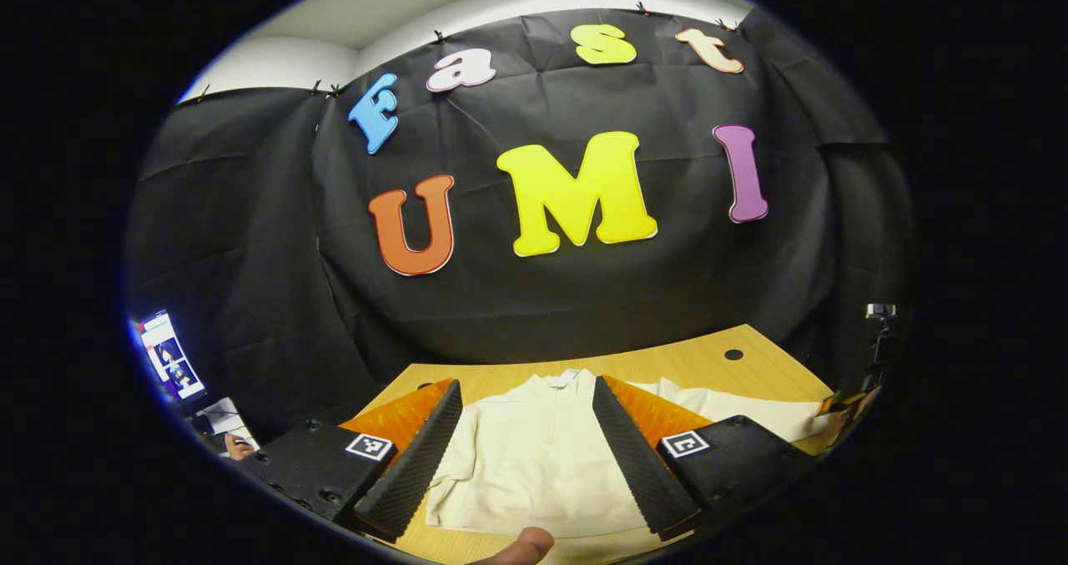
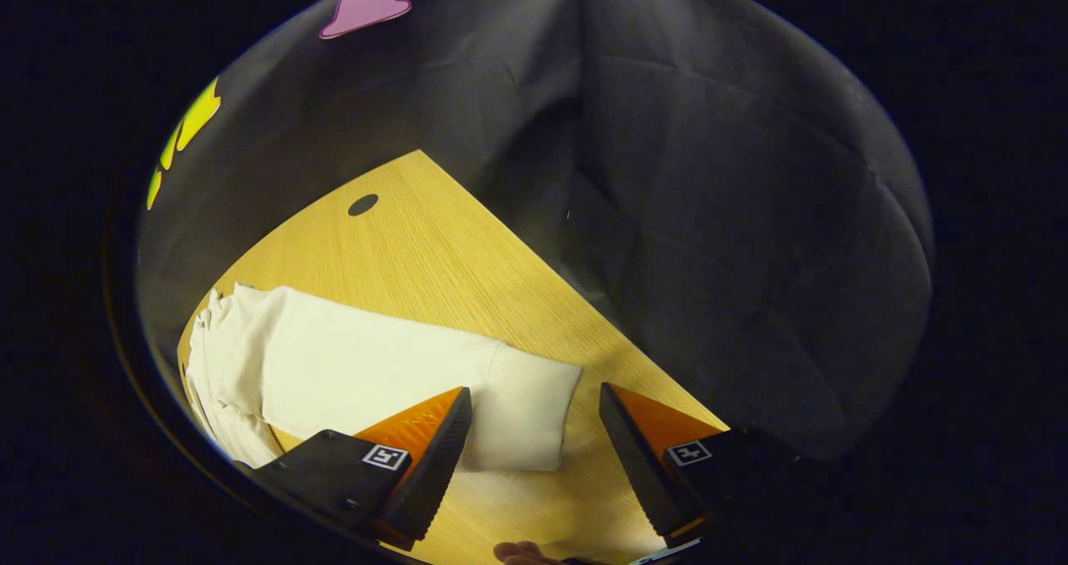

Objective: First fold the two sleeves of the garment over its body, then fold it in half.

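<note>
Right now the garment [image 1: 534,456], a cream top, lies flat on the wooden table [image 1: 684,360] w/ collar toward the far edge & hem near. One sleeve [image 2: 375,373] is stretched out sideways to the right, off the body, cuff [image 2: 526,415] resting flat on the wood. The other sleeve is hidden behind the fingers in the left gripper view, so can't tell how it lies.

Right gripper [image 2: 534,456] hangs just above that cuff, jaws spread wide, nothing held; cuff sits btwn the fingers but they're not pressing it. Left gripper [image 1: 527,456] is held over the body of the garment, jaws also wide apart, empty.

Judging by this, the outstretched sleeve looks like the step in hand. To do it well: bring the right gripper down so both fingers straddle the cuff's thick edge, pinch only the sleeve layers, not wood. Lift low, carry across toward the body's middle, keep the fold line along the shoulder seam so the sleeve lands straight. Left gripper could pin the body so it doesn't drag.

Surface: pale wood grain, smooth, cloth will slide easily; a dark round hole [image 2: 362,204] sits far on the table, well apart from the cloth. Room: black cloth wall [image 2: 709,214] close behind & to the right; a lit screen [image 1: 169,355] at far left
</note>
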The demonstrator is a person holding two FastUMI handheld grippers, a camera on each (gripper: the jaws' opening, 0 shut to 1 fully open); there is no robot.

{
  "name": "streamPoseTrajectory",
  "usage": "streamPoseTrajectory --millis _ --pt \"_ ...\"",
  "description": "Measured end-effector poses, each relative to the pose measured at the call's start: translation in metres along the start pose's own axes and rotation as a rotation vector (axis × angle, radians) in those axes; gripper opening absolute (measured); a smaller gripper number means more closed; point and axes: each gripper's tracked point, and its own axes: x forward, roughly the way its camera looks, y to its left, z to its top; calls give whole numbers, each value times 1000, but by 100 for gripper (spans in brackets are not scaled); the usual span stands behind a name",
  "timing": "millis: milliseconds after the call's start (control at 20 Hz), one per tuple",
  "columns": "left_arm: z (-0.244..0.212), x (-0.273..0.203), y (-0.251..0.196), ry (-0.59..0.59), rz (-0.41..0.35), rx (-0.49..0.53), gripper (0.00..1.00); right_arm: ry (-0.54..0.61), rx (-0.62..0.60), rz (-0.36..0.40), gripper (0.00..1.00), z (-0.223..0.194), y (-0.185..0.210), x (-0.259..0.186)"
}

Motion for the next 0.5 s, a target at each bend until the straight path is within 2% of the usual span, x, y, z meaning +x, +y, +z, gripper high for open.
streamPoseTrajectory --millis 50,150,300,500 --pt "-4 -1 2 16 11 7 100 16 -15 -5 93 -1 3 4" --pt "-2 -3 2 11 4 -4 100 64 -26 -24 96 -1 5 7" --pt "-3 3 7 22 1 -4 100 144 38 -17 95 -1 7 7" --pt "-12 4 22 49 3 10 100 200 64 -19 86 3 4 4"
